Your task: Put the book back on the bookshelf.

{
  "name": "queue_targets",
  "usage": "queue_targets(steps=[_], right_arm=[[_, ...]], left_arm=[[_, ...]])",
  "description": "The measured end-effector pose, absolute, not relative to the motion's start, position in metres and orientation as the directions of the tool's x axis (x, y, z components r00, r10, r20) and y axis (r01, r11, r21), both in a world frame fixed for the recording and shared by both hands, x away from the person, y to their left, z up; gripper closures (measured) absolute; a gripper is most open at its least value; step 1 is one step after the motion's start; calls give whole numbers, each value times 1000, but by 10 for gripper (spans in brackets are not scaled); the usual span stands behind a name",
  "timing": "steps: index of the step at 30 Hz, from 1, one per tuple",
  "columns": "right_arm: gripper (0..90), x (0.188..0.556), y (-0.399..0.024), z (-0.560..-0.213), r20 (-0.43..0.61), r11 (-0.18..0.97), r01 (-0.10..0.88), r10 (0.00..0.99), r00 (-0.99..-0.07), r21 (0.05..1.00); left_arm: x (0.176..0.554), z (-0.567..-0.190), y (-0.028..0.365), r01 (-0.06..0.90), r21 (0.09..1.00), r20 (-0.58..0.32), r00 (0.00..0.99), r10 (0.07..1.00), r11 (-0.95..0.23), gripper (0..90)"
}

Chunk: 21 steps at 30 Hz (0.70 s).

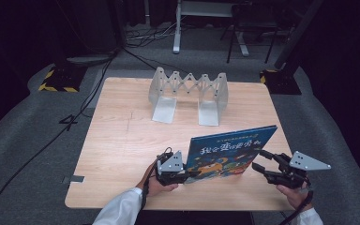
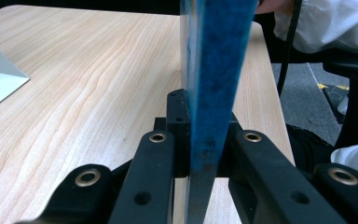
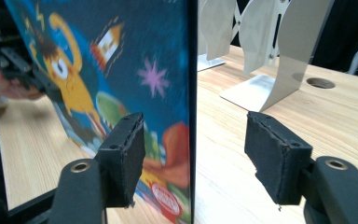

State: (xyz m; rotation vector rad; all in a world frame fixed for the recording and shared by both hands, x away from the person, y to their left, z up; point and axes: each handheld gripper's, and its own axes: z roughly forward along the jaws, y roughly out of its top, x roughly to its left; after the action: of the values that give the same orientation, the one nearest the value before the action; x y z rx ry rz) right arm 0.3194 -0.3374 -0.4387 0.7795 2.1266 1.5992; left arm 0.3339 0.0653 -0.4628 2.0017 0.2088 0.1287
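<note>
Your left gripper [image 1: 185, 175] clenched the stiff, thin blue picture book [image 1: 229, 152] upright; your right gripper [image 3: 196, 158] straddled its edge, released.

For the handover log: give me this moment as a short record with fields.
setting: wooden table, dark room
book: blue picture book standing upright on its edge near the table's front
left hand-held gripper: shut on the book's left end
right hand-held gripper: open, its pads either side of the book's right edge, apart from it
rack: folding metal book rack at the far side, slots empty
</note>
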Motion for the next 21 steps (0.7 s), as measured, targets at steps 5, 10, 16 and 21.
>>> queue_targets(steps=[5, 10, 16, 21], right_arm=[[549, 327, -314, -439, 23, 260, 209, 573, -820, 943], [575, 331, -311, -439, 23, 261, 212, 578, -816, 942], [576, 334, -301, -440, 4, 268, 195, 579, -815, 943], [577, 333, -298, -441, 3, 258, 190, 585, -811, 947]], left_arm=[[332, -463, 65, 89, 905, 4, 976, 218, -415, 826], [331, -459, 67, 94, 913, 6, 970, 243, -397, 819], [327, -447, 69, 79, 937, 13, 966, 259, -340, 802], [327, -441, 72, 83, 952, 1, 962, 273, -295, 795]])
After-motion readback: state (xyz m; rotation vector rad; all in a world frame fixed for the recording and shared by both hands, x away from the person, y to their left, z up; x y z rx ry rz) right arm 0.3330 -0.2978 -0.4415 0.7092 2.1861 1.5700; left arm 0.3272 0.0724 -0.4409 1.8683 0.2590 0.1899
